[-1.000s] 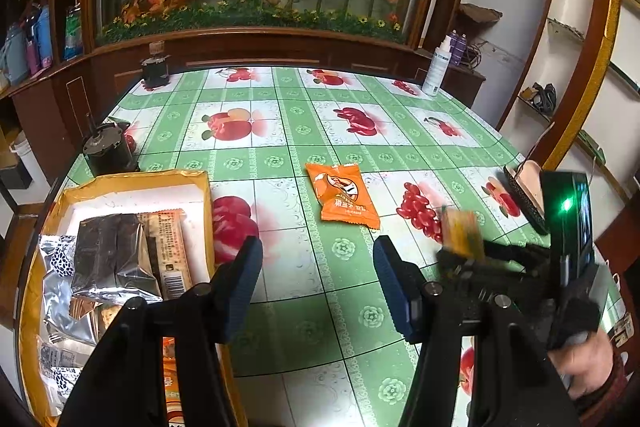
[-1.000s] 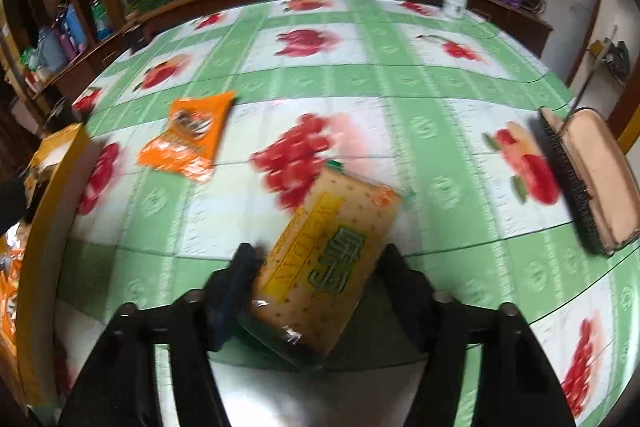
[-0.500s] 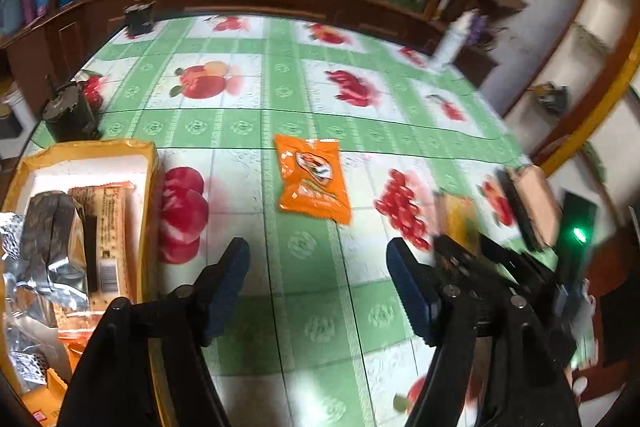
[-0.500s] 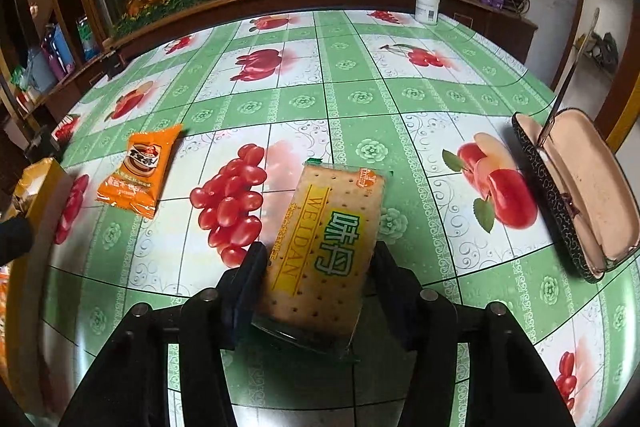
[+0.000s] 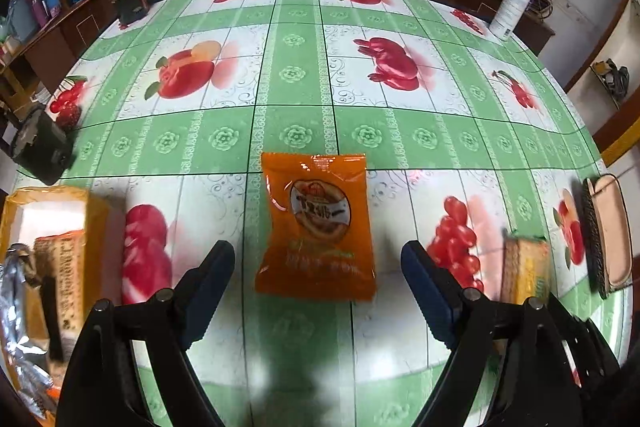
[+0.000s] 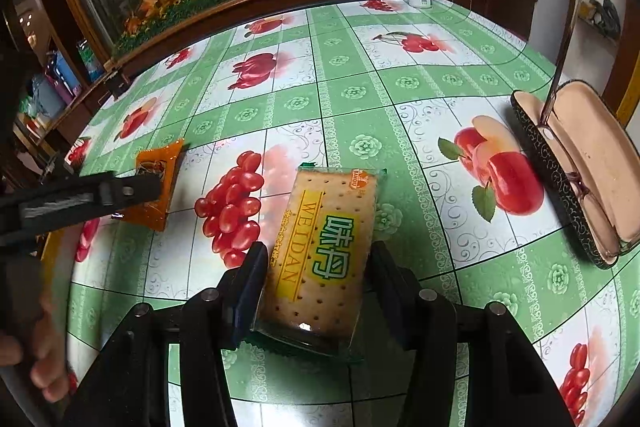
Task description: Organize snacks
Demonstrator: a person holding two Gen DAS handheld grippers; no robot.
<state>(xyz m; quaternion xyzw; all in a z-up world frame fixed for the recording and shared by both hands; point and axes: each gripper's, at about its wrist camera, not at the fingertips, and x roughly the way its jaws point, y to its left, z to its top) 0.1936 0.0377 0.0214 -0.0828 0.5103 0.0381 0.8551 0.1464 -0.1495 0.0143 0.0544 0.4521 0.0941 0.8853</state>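
Note:
An orange snack packet (image 5: 316, 227) lies flat on the green fruit-print tablecloth. My left gripper (image 5: 316, 279) points down at it. Its jaws are opening, and the packet's near half lies between the blue pads (image 5: 212, 275) without touching them. My right gripper (image 6: 316, 275) is shut on a cracker pack (image 6: 324, 251) labelled WEIDAN and holds it by its long sides just over the table. In the left wrist view the cracker pack (image 5: 524, 271) shows to the right. In the right wrist view the orange packet (image 6: 158, 183) sits partly behind one of the left gripper's fingers (image 6: 132, 189).
A yellow tray (image 5: 52, 193) holding several wrapped snacks stands at the table's left edge. An open glasses case (image 6: 580, 167) lies at the right edge. A white spray bottle (image 5: 512, 7) stands at the back right, and two dark objects (image 5: 40, 147) sit at the left. A hand (image 6: 40, 367) shows bottom left.
My left gripper has swung from beside the tray to over the orange packet, tipped downward and spread its jaws wider. The right gripper keeps its hold on the cracker pack and has shifted a little.

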